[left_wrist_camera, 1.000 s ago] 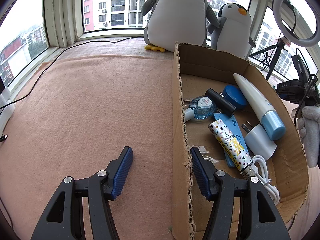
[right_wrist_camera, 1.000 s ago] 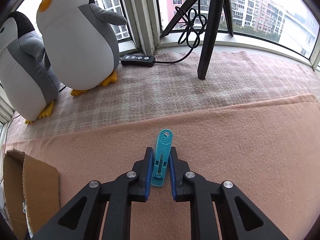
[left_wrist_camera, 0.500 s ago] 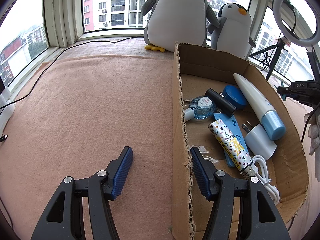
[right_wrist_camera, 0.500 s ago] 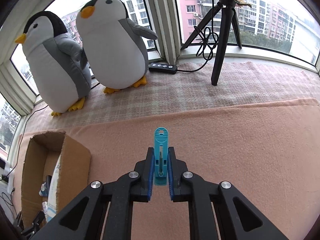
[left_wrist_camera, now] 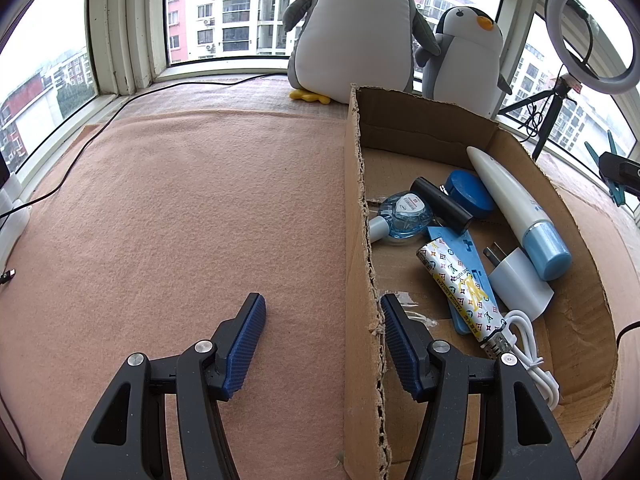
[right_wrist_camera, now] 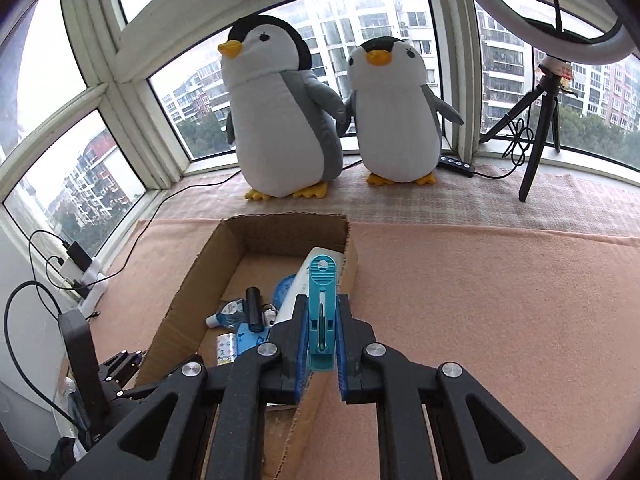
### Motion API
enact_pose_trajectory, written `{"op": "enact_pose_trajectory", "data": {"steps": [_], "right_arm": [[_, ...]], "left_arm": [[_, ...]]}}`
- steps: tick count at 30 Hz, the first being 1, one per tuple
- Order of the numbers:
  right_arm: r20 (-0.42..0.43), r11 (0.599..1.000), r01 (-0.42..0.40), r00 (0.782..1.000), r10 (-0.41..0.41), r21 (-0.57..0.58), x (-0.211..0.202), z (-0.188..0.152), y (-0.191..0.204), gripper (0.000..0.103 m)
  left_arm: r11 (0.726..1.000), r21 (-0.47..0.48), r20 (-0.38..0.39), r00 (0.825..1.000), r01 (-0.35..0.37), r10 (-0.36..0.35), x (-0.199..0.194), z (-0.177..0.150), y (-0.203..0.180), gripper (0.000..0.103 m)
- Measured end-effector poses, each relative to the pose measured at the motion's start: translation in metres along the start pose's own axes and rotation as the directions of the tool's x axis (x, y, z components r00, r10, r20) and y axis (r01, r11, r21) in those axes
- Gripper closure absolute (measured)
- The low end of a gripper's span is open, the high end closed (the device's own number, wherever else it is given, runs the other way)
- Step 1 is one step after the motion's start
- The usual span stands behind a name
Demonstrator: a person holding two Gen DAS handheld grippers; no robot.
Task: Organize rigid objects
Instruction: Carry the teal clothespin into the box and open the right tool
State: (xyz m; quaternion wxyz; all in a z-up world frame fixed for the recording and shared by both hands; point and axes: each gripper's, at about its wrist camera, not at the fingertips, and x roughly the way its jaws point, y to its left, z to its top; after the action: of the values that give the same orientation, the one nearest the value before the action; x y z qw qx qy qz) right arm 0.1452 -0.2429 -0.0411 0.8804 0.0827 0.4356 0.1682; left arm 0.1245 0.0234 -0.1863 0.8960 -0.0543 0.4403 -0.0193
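Note:
A teal plastic clothes peg (right_wrist_camera: pixel 322 304) stands upright between the pads of my right gripper (right_wrist_camera: pixel 323 316), which is shut on it, raised over the right wall of the cardboard box (right_wrist_camera: pixel 188 288). In the left wrist view the same box (left_wrist_camera: pixel 360 208) holds a white and blue tube (left_wrist_camera: pixel 516 208), a white charger with cable (left_wrist_camera: pixel 520 280), a patterned lighter (left_wrist_camera: pixel 460 284), a black stick (left_wrist_camera: pixel 440 204), a blue round case (left_wrist_camera: pixel 468 194) and a correction tape (left_wrist_camera: pixel 406 214). My left gripper (left_wrist_camera: pixel 322 348) is open and straddles the box's left wall. The peg (left_wrist_camera: pixel 614 184) also shows at the far right there.
Two plush penguins (right_wrist_camera: pixel 284 120) (right_wrist_camera: pixel 400 112) stand by the window behind the box. A ring light on a tripod (right_wrist_camera: pixel 536 120) and a cable remote (right_wrist_camera: pixel 456 166) are at the back right. Pink felt (left_wrist_camera: pixel 180 208) covers the surface; chargers and cables (right_wrist_camera: pixel 76 268) lie at the left edge.
My right gripper has lifted and swung left with the peg, from over the felt to above the box. The left gripper has stayed still, open across the box wall.

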Motion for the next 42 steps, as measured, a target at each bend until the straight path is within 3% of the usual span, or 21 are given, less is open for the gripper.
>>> {"op": "enact_pose_trajectory", "data": {"steps": [8,16,28,42], "right_arm": [[-0.025,0.993,-0.058,0.998,0.056,-0.100,0.011,-0.004,0.050,0.092],[-0.059,0.986,-0.072,0.996,0.063,-0.148,0.033,0.002,0.072,0.092],[-0.153,0.987,-0.074,0.987,0.052,-0.141,0.084,0.024,0.075,0.092],[-0.170,0.989,-0.038,0.985,0.014,-0.141,0.099,0.028,0.071,0.092]], "left_arm": [[1.000,0.000,0.000,1.000,0.000,0.000,0.000,0.000,0.000,0.040],[1.000,0.000,0.000,1.000,0.000,0.000,0.000,0.000,0.000,0.039],[1.000,0.000,0.000,1.000,0.000,0.000,0.000,0.000,0.000,0.039],[1.000,0.000,0.000,1.000,0.001,-0.001,0.000,0.000,0.000,0.039]]}}
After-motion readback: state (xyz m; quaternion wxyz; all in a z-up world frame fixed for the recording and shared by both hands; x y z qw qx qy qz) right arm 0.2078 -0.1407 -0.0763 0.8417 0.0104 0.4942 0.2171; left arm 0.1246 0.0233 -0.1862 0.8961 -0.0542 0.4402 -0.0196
